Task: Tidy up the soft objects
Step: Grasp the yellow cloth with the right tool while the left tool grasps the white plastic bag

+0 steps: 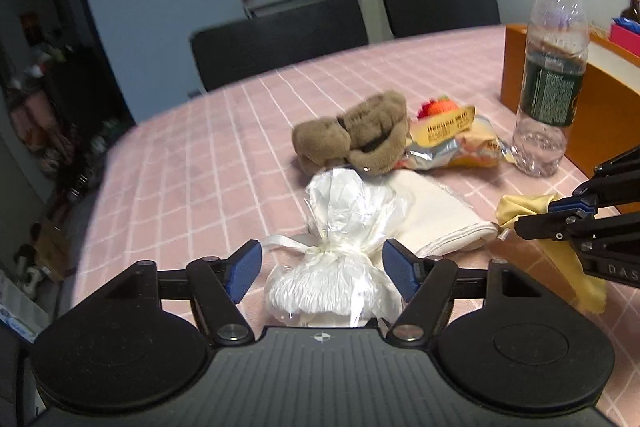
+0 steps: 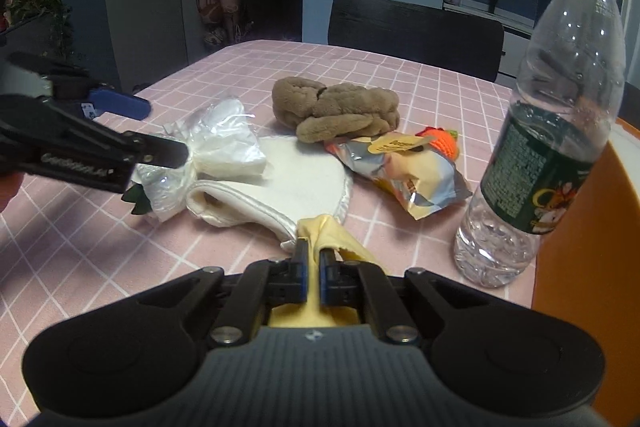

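Observation:
My left gripper [image 1: 322, 269] is open, its blue pads on either side of a white soft item wrapped in clear plastic [image 1: 336, 267], not clamping it; the package also shows in the right wrist view [image 2: 216, 147]. My right gripper [image 2: 313, 257] is shut on a yellow cloth [image 2: 328, 231], also in the left wrist view [image 1: 524, 207]. A white fabric piece [image 2: 296, 179] lies between them. A brown plush toy [image 1: 356, 135] lies behind, with an orange knitted item [image 2: 442, 143] to its right.
A snack packet [image 2: 404, 171] lies by the plush. A clear water bottle [image 2: 556, 131] stands at the right beside an orange box [image 1: 600, 99]. Black chairs [image 1: 280, 39] stand behind the pink checked table [image 1: 192, 163], whose edge curves at the left.

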